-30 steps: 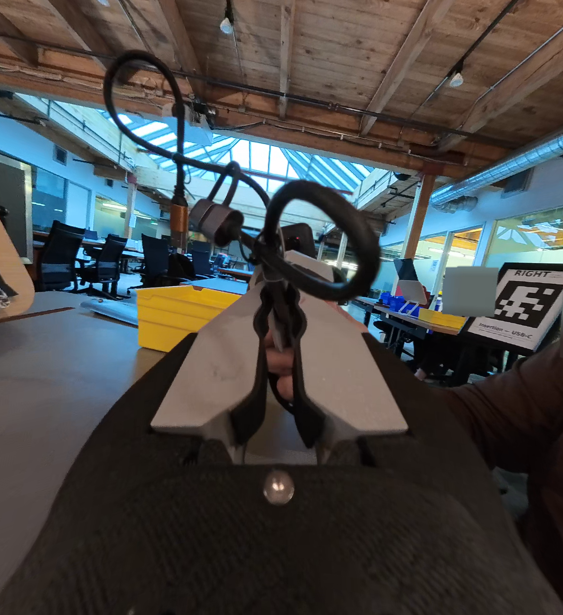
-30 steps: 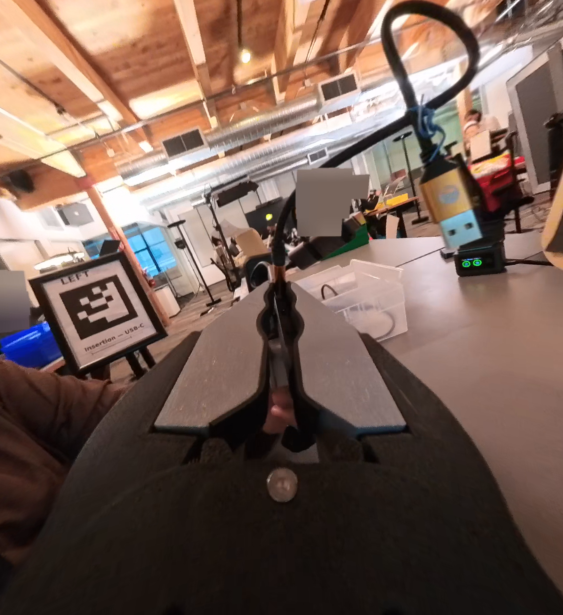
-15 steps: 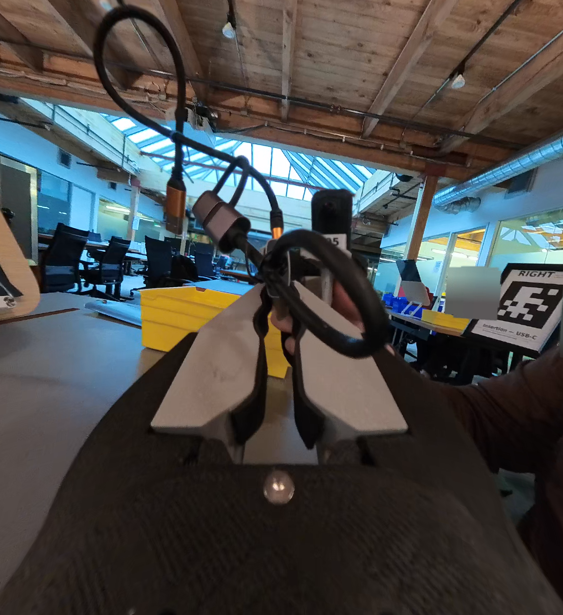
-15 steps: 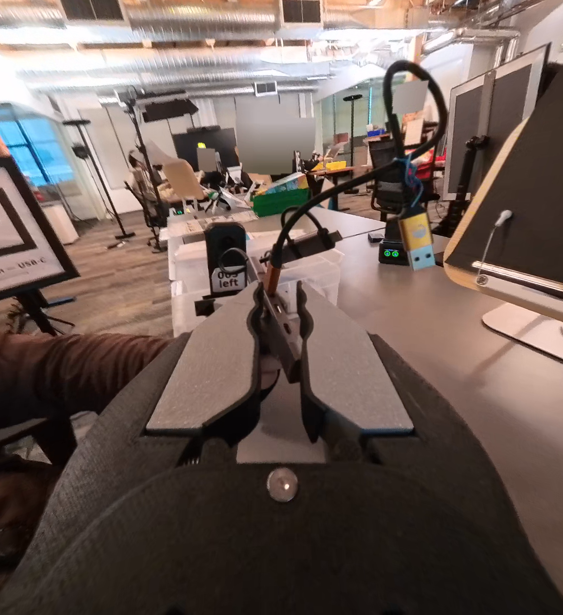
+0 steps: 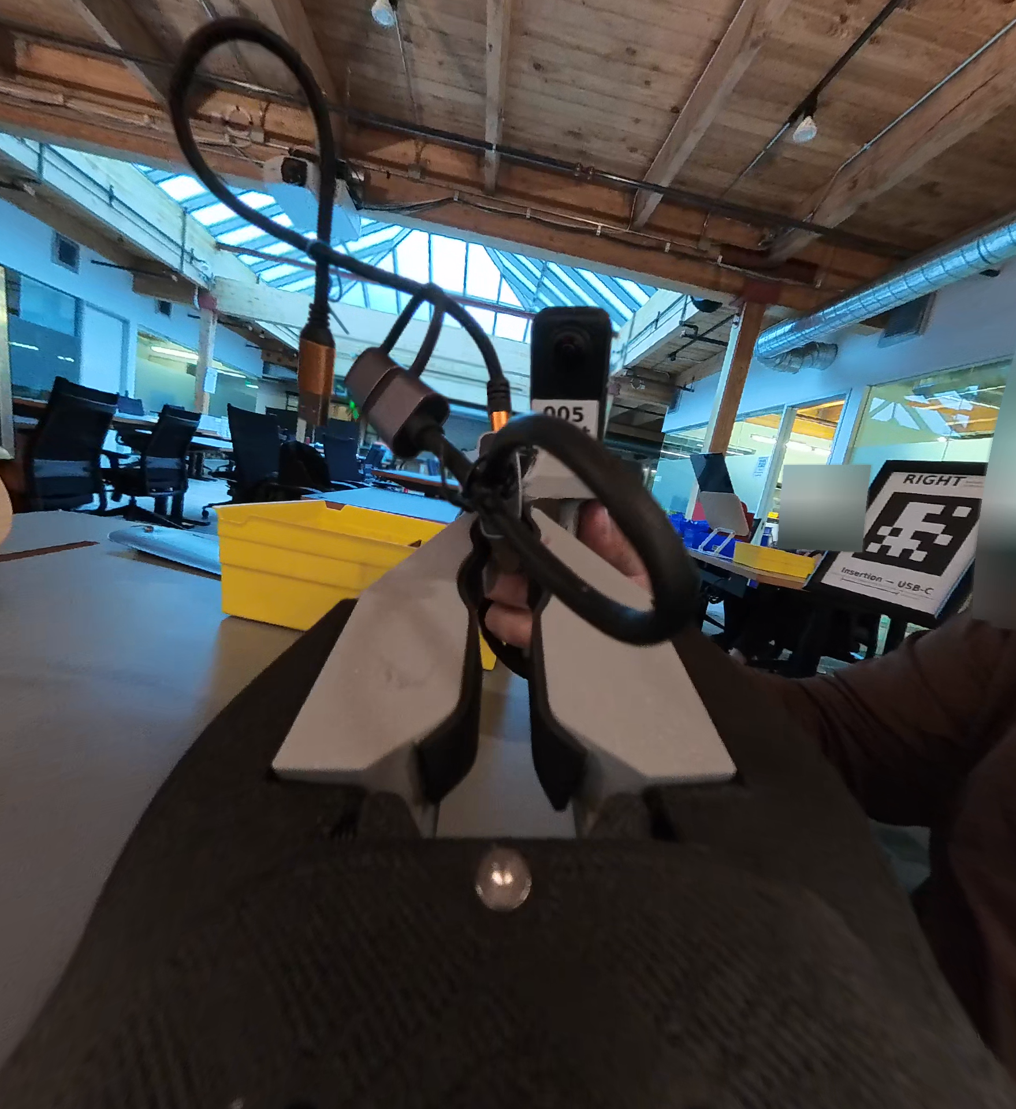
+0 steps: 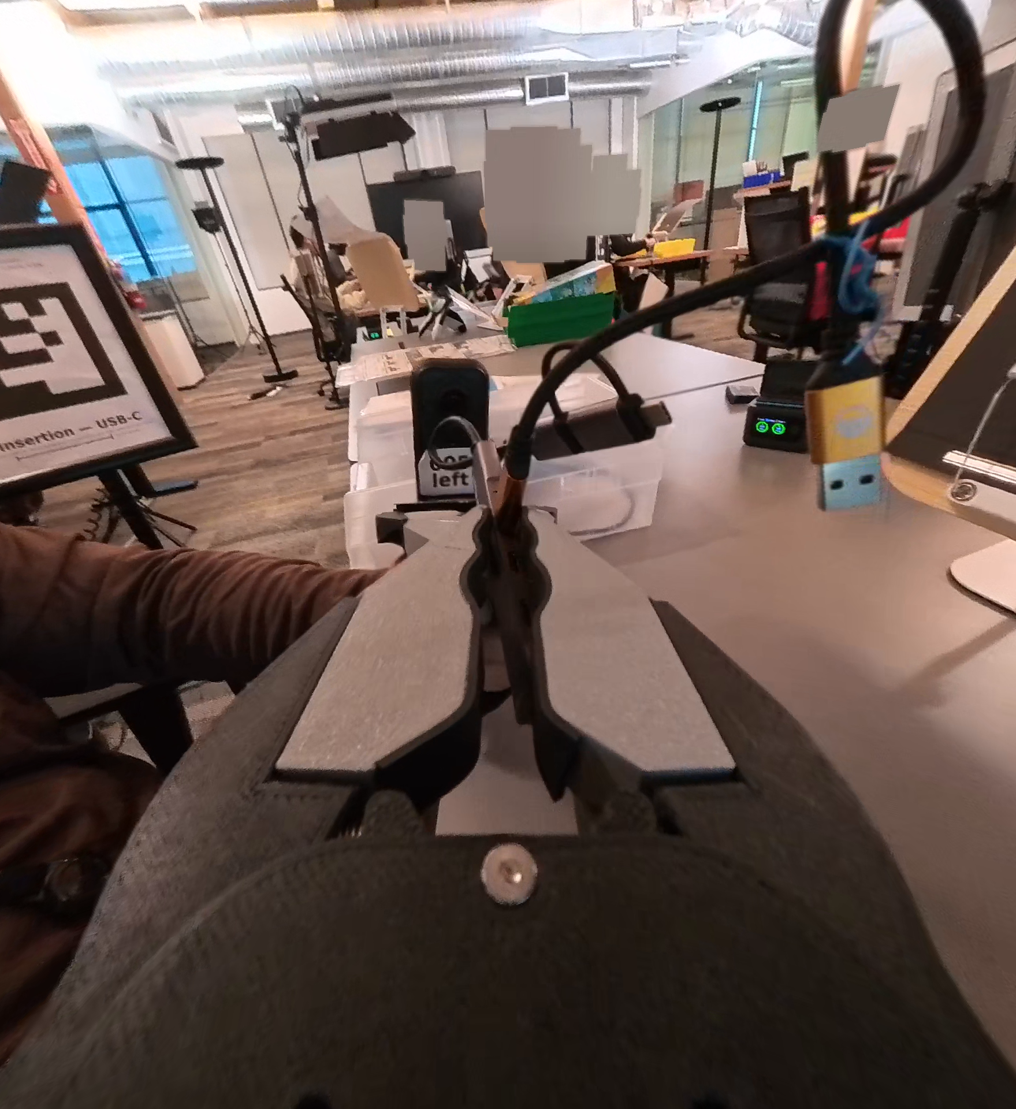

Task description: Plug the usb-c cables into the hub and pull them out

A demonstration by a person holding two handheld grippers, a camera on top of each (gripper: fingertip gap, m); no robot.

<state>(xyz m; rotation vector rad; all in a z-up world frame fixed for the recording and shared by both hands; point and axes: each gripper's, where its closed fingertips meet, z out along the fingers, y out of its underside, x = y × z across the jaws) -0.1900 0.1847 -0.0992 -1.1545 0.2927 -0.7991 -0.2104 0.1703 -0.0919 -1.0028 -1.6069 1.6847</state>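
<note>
My left gripper [image 5: 502, 528] is shut on the tied, looped black cable [image 5: 631, 552] of the dark grey hub [image 5: 397, 402], which sticks up and left of the fingertips. My right gripper [image 6: 505, 528] is shut on the copper-collared plug [image 6: 510, 498] of a black USB cable [image 6: 643, 324]. That cable's gold USB-A end [image 6: 844, 432] hangs free at the right. The hub [image 6: 601, 429] shows beyond as a dark bar. The two grippers face each other closely, both held above the table. I cannot tell whether the plug sits in a port.
The grey table [image 5: 73, 660] holds a yellow bin [image 5: 313, 552]. In the right wrist view a clear plastic box [image 6: 613, 492], a black charger with green lights [image 6: 772, 429] and a monitor foot [image 6: 1003, 576] stand on it. A framed marker sign [image 6: 43, 348] stands at the left. Both grippers' tips are close together, under 4 cm apart.
The right gripper has tilted down from the ceiling and swung to face the left gripper. Its camera has risen into the left wrist view. The hub and cable loops shifted slightly.
</note>
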